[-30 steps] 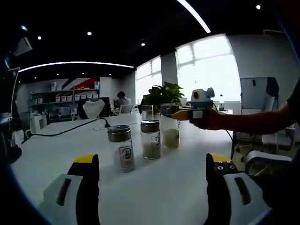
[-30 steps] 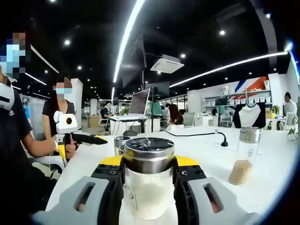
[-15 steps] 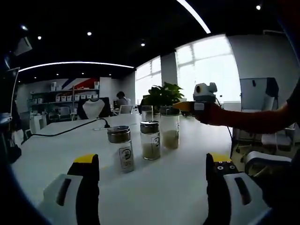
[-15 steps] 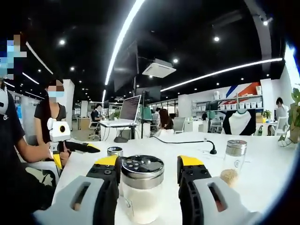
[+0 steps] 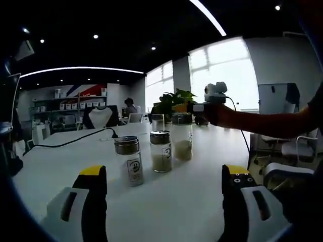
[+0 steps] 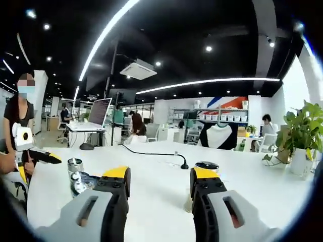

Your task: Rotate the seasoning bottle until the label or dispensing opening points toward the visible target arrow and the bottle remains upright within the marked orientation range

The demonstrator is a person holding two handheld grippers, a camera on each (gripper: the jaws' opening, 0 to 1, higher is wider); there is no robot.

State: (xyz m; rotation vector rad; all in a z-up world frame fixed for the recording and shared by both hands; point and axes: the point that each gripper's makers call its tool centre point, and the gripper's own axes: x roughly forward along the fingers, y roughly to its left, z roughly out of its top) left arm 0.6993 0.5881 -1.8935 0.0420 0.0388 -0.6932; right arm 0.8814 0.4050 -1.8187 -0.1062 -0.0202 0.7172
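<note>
Released since a second ago, the seasoning bottle (image 5: 182, 136) is no longer clamped between the fingers of the right gripper (image 6: 158, 184), which is now drawn back and lifted above the lid, its fingers spread wide with nothing between them. In the left gripper view that bottle is seen standing upright on the white worktop (image 5: 166, 196) at the far end of a row of three, with the right gripper (image 5: 187, 107) just above and behind its metal cap.

The left gripper (image 5: 164, 181) is held low over the worktop, fingers wide apart and empty, as before.

The bottle is judged to be light, stiff glass with a smooth wall that could slip, and breakable if tipped; a hold around the body just under the metal cap is thought safest, since the base is narrow and the fill is only partial. The middle bottle (image 5: 161, 151) and the nearest bottle (image 5: 128, 160) stand close beside it, so little room is left for the fingers.

No target arrow or marked range can be made out on the worktop. The bottle's label and dispensing holes are too small to read here, so its facing cannot be told. In the right gripper view two metal caps (image 6: 78, 176) are partly hidden behind the left finger.
</note>
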